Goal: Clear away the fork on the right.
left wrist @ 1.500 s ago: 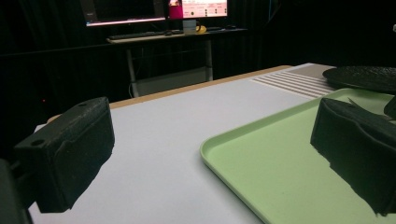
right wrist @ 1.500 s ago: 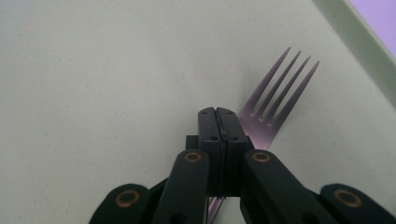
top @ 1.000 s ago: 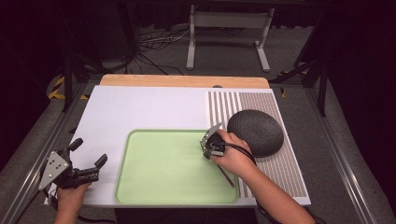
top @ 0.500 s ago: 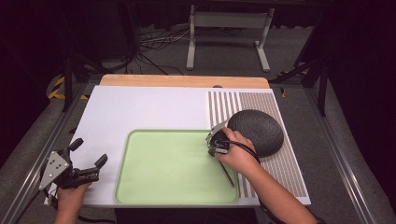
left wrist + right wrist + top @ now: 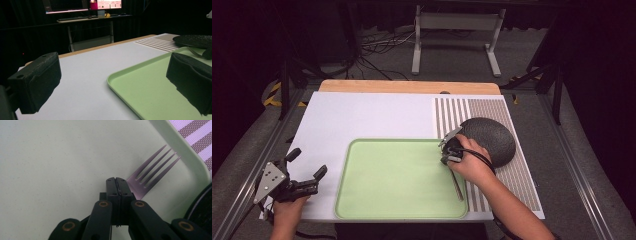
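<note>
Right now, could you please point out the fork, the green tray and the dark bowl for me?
fork (image 5: 152,176), right gripper view, on its tines.
green tray (image 5: 397,177), high view, on its bare floor.
dark bowl (image 5: 492,135), high view, on its upturned back.

Pale green tray (image 5: 397,200), plain, no pattern. White table top (image 5: 362,117), plain; light wood strip (image 5: 409,86) along the far edge. Placemat (image 5: 472,107) on the right: brown-and-white stripes, the far right part finely woven brown. Dark grey speckled plate (image 5: 492,137) on the placemat. Fork (image 5: 150,176) silver with a purplish sheen. Right gripper (image 5: 117,185) black with copper-coloured rivets. Left gripper (image 5: 304,167) black with a grey plate on top. Floor grey, background black.
</note>
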Tool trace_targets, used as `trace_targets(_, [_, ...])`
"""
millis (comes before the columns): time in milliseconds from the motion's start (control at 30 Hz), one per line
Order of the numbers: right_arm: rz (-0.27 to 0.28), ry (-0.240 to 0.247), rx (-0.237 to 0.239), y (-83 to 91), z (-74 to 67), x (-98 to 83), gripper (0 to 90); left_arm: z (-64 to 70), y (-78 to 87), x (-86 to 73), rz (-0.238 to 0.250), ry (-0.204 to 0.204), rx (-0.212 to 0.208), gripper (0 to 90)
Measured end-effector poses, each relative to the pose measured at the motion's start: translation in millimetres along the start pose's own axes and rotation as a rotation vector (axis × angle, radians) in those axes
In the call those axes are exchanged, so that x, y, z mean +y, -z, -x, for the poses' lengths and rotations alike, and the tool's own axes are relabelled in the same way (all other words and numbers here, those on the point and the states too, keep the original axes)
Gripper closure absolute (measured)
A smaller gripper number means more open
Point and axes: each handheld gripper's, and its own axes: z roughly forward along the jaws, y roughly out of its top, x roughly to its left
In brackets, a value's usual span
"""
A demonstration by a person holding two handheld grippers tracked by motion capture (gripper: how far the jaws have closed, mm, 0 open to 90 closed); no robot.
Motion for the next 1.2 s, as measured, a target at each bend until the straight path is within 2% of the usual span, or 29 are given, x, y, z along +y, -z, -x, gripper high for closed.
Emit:
trace_targets(367, [-0.007,-0.041,-0.017,3.5,7.8,-6.4,89.9,0.0,0.0,0.0,-0.002,0.000,0.000,0.3])
trace_targets(867, [-0.003,-0.060,-0.033,6.3,12.1,-12.6,89.8,-0.1,-0.2,0.0,-0.002,-0.001,0.000,0.3])
trace_targets(933, [0.011,-0.065,-0.029,7.1,11.7,-12.3,89.1,-0.1,-0.3,0.0,-0.002,-0.001,0.000,0.3])
trace_targets(1100, [0.062,-0.060,-0.016,18.1,8.8,-7.5,79.9,-0.2,-0.4,0.0,-0.003,-0.001,0.000,0.3])
trace_targets(1133, [0.073,-0.058,-0.016,20.2,8.0,-6.6,75.8,-0.2,-0.3,0.0,-0.002,-0.002,0.000,0.3])
trace_targets(1200, [0.112,-0.060,-0.021,25.6,5.6,-3.8,59.5,-0.3,-0.2,-0.1,-0.001,-0.001,0.000,0.4])
